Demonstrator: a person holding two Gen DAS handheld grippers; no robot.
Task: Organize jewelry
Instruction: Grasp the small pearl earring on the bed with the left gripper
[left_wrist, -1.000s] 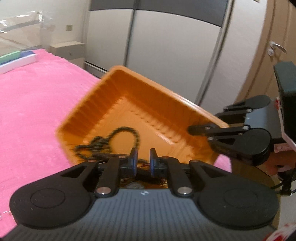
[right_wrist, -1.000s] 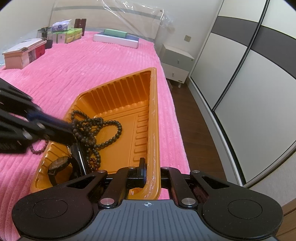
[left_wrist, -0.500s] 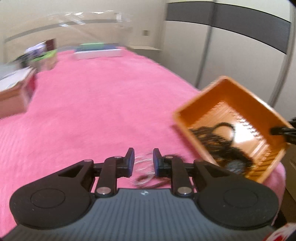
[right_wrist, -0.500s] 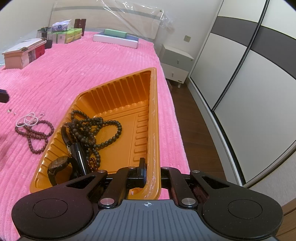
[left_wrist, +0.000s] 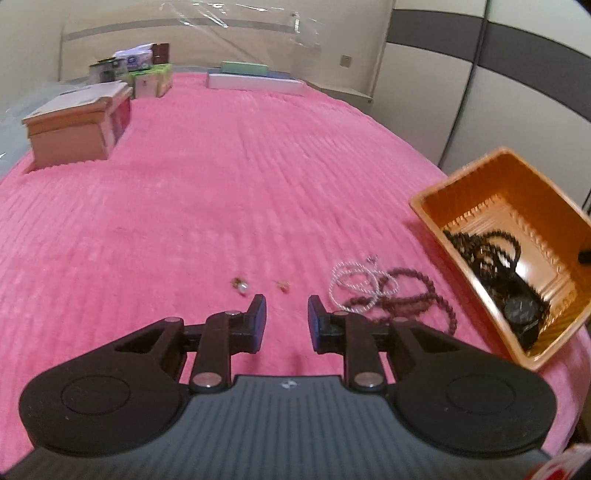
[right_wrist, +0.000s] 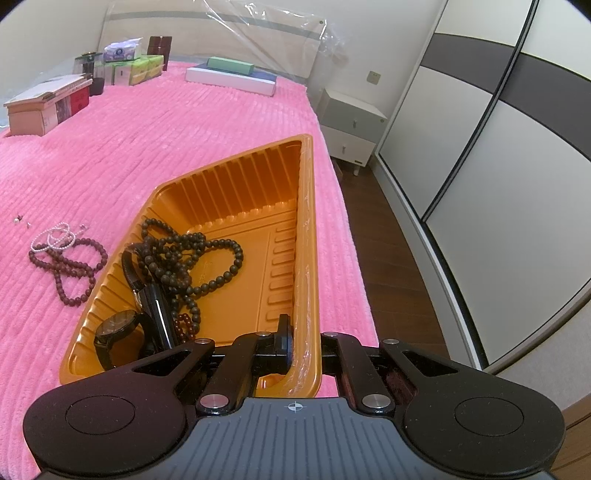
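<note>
Our right gripper (right_wrist: 301, 345) pinches the orange tray's (right_wrist: 308, 236) near rim; our left gripper (left_wrist: 284, 321) hangs wide, empty, over the pink bedspread (left_wrist: 221, 184), loose bead strands (left_wrist: 399, 295) just right.

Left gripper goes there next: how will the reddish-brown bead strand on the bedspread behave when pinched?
The reddish-brown bead strand lies in loose loops, so probably floppy and will dangle. It overlaps the white bead strand, which may drag along. Round beads could slip between pads.
</note>
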